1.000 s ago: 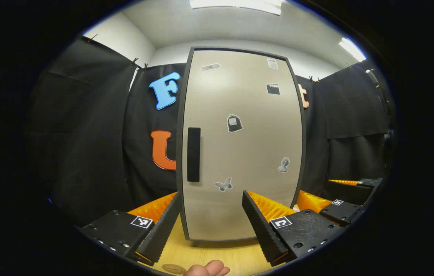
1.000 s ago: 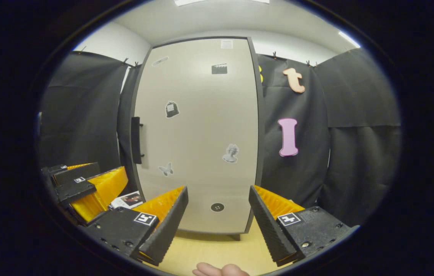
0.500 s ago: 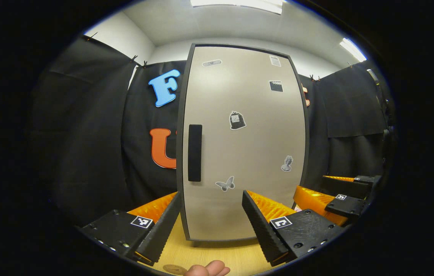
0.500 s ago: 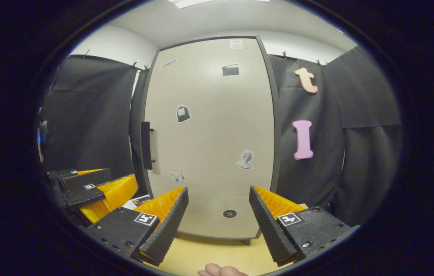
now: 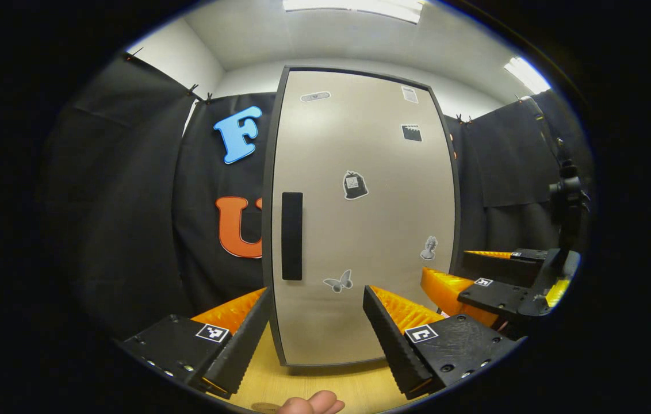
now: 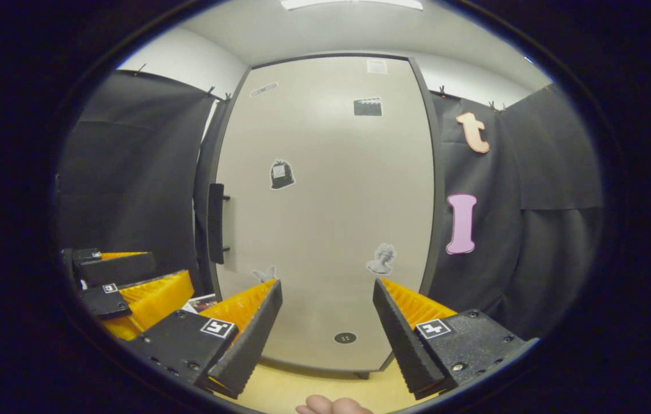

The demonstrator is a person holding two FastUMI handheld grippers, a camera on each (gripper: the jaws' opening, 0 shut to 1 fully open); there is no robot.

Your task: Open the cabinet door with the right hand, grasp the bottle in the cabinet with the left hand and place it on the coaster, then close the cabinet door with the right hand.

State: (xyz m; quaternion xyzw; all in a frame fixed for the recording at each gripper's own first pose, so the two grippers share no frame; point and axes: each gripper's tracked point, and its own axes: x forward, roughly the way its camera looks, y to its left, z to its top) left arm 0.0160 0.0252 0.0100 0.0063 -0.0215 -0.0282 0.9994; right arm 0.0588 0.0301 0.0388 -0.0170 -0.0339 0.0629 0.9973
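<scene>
Since a second ago the right gripper has risen and edged forward toward the cabinet door; in the left gripper view it now sits higher at the right edge, and in its own view the door looks larger. Meanwhile the left gripper has barely shifted.

Both grippers hold their fingers apart with nothing between them. The left gripper also appears at the left edge of the right gripper view.

The cabinet door is closed, standing upright on the far part of the wooden surface. Its dark handle runs vertically near the door's left edge, well apart from both grippers. Small stickers dot the door front, among them a butterfly and a bust.

A fingertip shows at the bottom of the left gripper view. The bottle is hidden behind the closed door.
</scene>
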